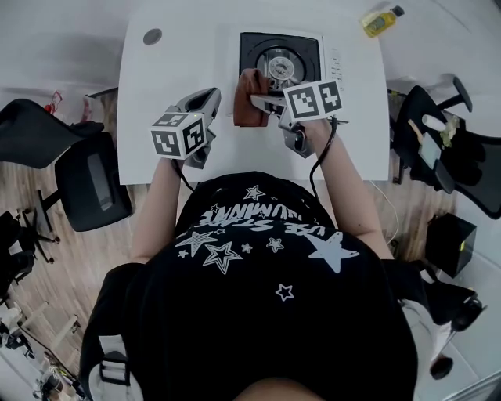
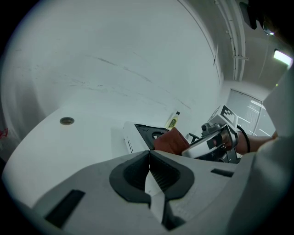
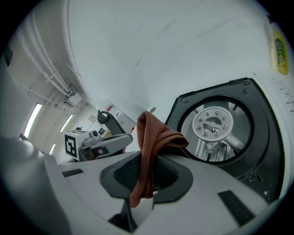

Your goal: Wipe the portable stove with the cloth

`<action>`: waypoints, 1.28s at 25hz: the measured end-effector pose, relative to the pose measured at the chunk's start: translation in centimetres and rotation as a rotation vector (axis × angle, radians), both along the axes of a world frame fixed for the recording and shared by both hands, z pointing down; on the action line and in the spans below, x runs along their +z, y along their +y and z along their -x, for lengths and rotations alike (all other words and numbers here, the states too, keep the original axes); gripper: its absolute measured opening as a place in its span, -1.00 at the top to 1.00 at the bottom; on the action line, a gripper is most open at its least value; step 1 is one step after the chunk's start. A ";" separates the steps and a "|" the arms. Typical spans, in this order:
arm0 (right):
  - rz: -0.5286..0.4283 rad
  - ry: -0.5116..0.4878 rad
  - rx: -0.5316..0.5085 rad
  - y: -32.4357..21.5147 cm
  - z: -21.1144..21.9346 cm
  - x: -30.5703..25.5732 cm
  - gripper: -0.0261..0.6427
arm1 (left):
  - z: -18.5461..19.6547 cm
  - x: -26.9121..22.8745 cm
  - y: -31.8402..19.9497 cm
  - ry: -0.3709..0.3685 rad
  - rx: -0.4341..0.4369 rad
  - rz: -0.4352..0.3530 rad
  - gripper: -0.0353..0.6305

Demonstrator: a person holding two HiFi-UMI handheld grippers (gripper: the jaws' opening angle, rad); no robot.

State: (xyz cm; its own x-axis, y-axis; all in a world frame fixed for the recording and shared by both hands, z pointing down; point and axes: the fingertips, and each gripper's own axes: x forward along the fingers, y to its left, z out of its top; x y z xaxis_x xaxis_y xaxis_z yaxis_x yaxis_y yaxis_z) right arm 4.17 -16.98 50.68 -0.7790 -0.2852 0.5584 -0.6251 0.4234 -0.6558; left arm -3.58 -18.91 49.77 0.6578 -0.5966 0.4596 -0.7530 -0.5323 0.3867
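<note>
Cloth (image 3: pixel 154 137) in play: the right gripper (image 3: pixel 146 180) has its jaws clamped on a folded rust-brown cloth, the fold standing up out of the pads and a short tail hanging below them. The bundle is held at the near-left corner of the portable stove (image 1: pixel 286 59). Whether it already touches the stove's black top plate cannot be told from any view. The left gripper (image 2: pixel 149 155) has its jaws pressed together on nothing and hovers just left of the stove's near side, above the white table (image 1: pixel 180 63). Seen from the head view, the right gripper (image 1: pixel 261 99) reaches over the stove's near edge with the cloth (image 1: pixel 247 98) beside the round burner (image 1: pixel 278 63). A yellow bottle (image 1: pixel 380 19) lies well beyond the stove's far-right corner. To wipe well, the bunched fold probably needs to be pressed down until a broad face of fabric lies on the plate. The strokes would then run along the flat margin around the burner well rather than across it, since the burner head (image 3: pixel 215 123) and its bracket look likely to snag loose fabric. The pinch should be kept tight so that the cloth does not slip out. The stove looks light enough to slide, so the idle left gripper could brace its left wall.
</note>
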 end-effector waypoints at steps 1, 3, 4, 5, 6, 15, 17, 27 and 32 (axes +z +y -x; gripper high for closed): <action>-0.001 0.000 0.006 0.1 -0.4 0.0 0.73 | -0.3 0.0 0.1 -0.002 0.004 -0.001 0.87; -0.003 -0.004 0.020 0.3 -1.3 0.0 0.73 | -1.0 -0.1 0.2 -0.005 0.011 -0.003 0.87; -0.004 -0.006 0.026 0.4 -1.8 -0.1 0.73 | -1.3 -0.1 0.3 -0.006 0.014 -0.005 0.87; -0.005 -0.008 0.032 0.4 -2.3 -0.1 0.73 | -1.6 -0.2 0.2 -0.006 0.017 -0.006 0.87; -0.006 -0.009 0.038 0.5 -2.7 -0.2 0.73 | -1.9 -0.3 0.3 -0.007 0.020 -0.008 0.87; -0.008 -0.006 0.082 1.3 -7.3 -0.1 0.73 | -4.7 -0.4 0.5 -0.010 0.050 -0.015 0.87; -0.007 -0.005 0.089 1.6 -8.2 -0.1 0.73 | -5.3 -0.5 0.6 -0.010 0.054 -0.017 0.87; -0.005 -0.008 0.148 2.3 -12.6 -0.1 0.73 | -8.0 -0.8 0.8 -0.008 0.069 -0.027 0.87; -0.008 -0.003 0.183 2.5 -14.6 0.0 0.73 | -9.0 -0.8 1.0 -0.007 0.074 -0.029 0.87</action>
